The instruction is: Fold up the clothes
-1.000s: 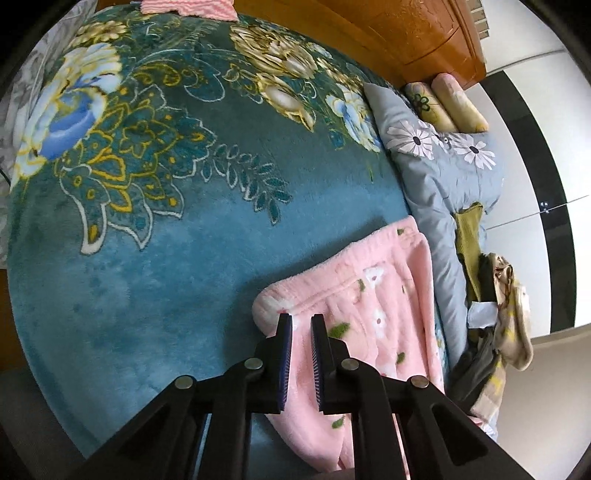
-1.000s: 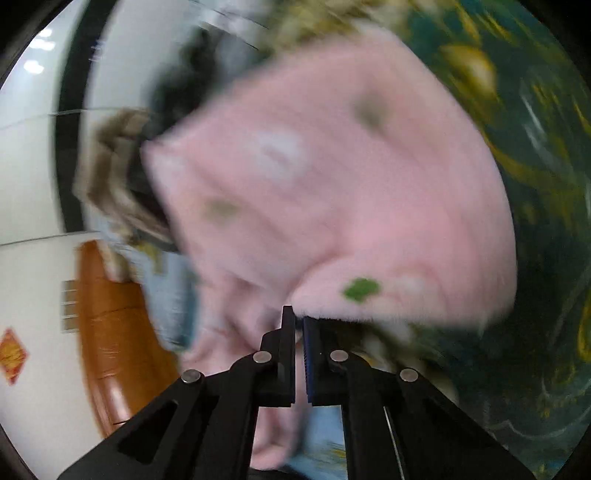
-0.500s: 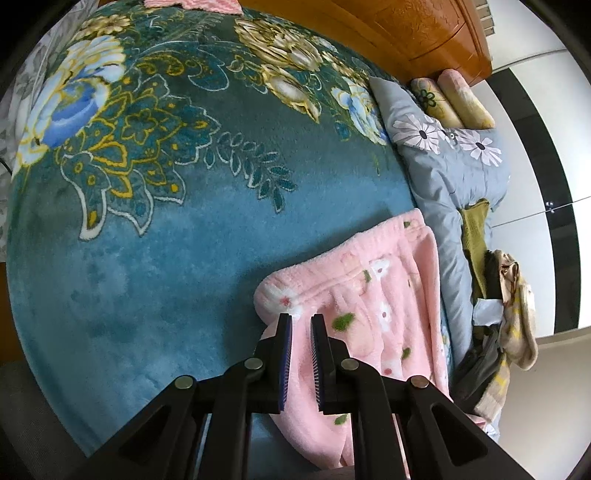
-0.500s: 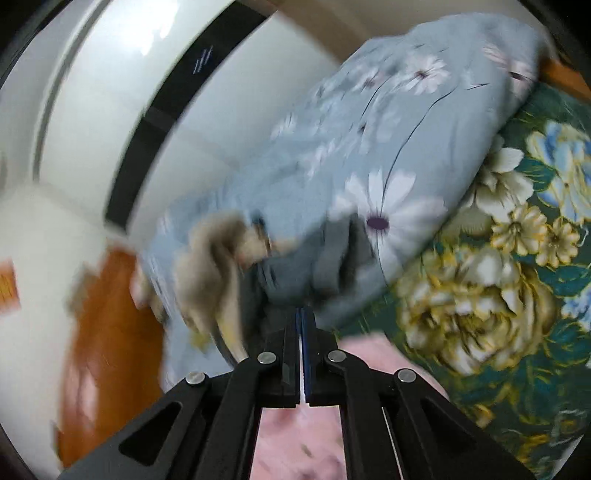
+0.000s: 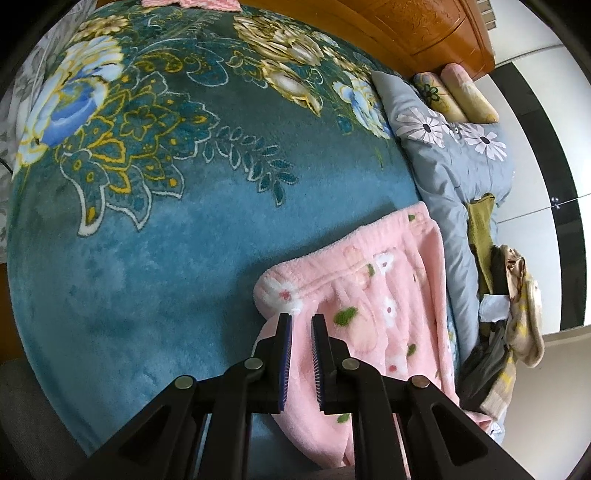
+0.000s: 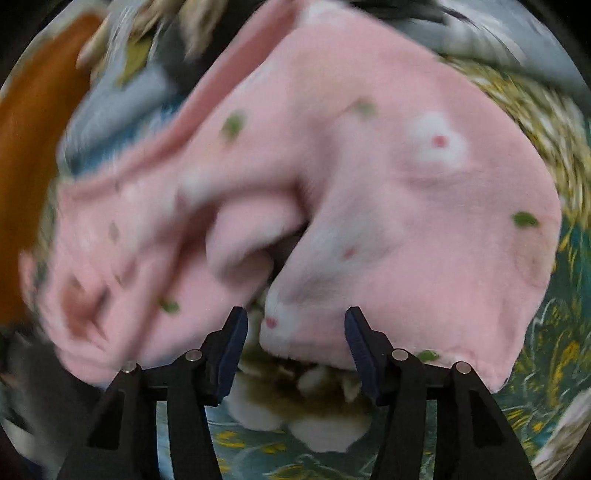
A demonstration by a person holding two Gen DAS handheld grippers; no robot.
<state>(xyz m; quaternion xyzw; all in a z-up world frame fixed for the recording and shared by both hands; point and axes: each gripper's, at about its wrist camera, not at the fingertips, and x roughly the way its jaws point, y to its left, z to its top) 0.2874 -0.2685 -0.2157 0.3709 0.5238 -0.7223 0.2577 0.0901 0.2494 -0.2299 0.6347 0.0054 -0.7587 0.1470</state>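
Pink fleece trousers (image 5: 373, 317) with white flowers and green leaves lie on the teal floral blanket (image 5: 155, 236) that covers the bed, with their elastic waistband running just ahead of the left gripper (image 5: 300, 318). That gripper points steeply down at the garment; its jaws stand nearly closed, a narrow slit between the blue pads, and pink fleece shows in that slit, though whether the pads actually pinch it cannot be told. To the right of the left gripper, beyond the trousers, a grey quilt with daisies (image 5: 454, 162) lies along the bed's edge, with a heap of other clothes (image 5: 506, 332) on it and two small rolled pillows (image 5: 458, 96) near the wooden headboard (image 5: 424, 26).

In the right wrist view, much blurred, the same pink trousers (image 6: 369, 177) are bunched in soft folds directly ahead of the right gripper (image 6: 295, 317). Its jaws have just been opening and now stand well apart; a fold of fleece sits between the fingertips, with neither pad pressing on it.
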